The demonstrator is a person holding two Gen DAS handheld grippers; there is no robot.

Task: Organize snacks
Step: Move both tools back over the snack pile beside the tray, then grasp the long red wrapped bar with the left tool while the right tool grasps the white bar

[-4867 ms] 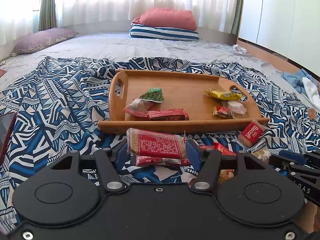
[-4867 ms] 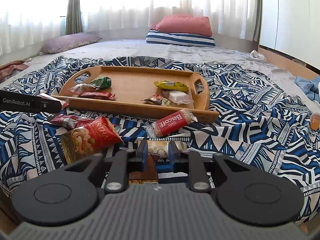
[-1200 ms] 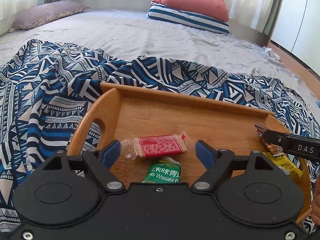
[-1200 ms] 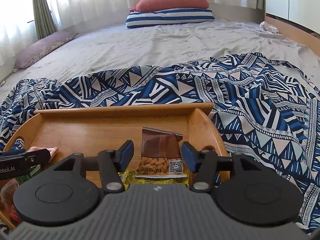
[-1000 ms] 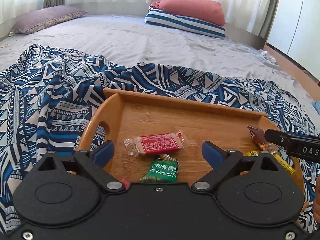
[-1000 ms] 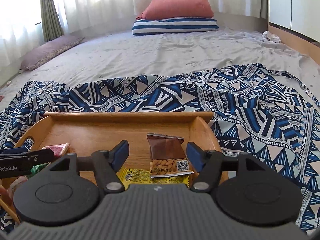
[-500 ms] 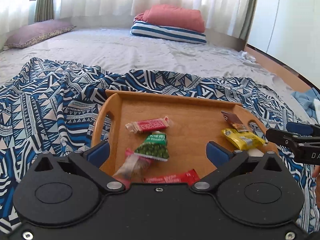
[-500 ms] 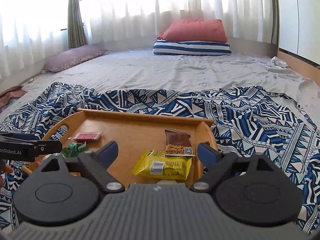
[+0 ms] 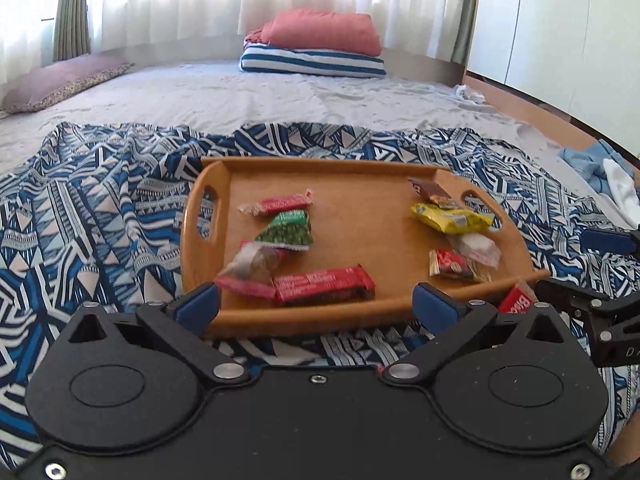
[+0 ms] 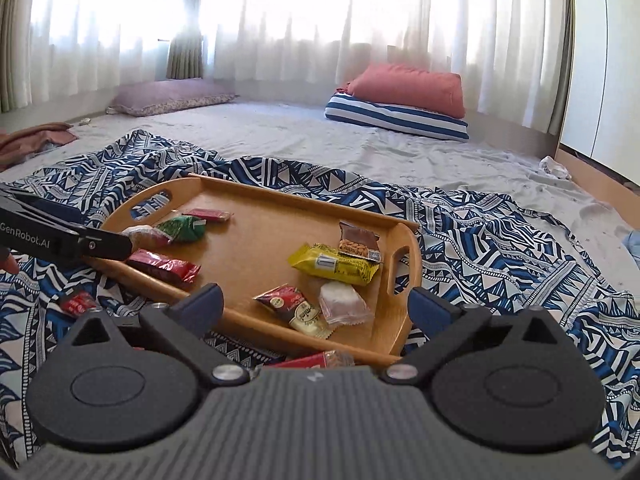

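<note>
Both my grippers, left point(image 9: 316, 304) and right point(image 10: 310, 304), hang empty over the tray's point(image 9: 360, 216) near edge; the left is spread wide and the right's jaws are opening with nothing between them. I judge I'm free to fetch the red packet point(image 9: 518, 300) lying just outside on the blanket point(image 9: 100, 200). The snacks lie in two loose groups, reds and green point(image 9: 290, 234) left, yellow point(image 9: 450, 218) and brown right.

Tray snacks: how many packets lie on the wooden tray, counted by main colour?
Red packets: 3
Green packet: 1
Yellow packet: 1
Brown packet: 1
See-through packets: 2
Total: 8 on the tray
</note>
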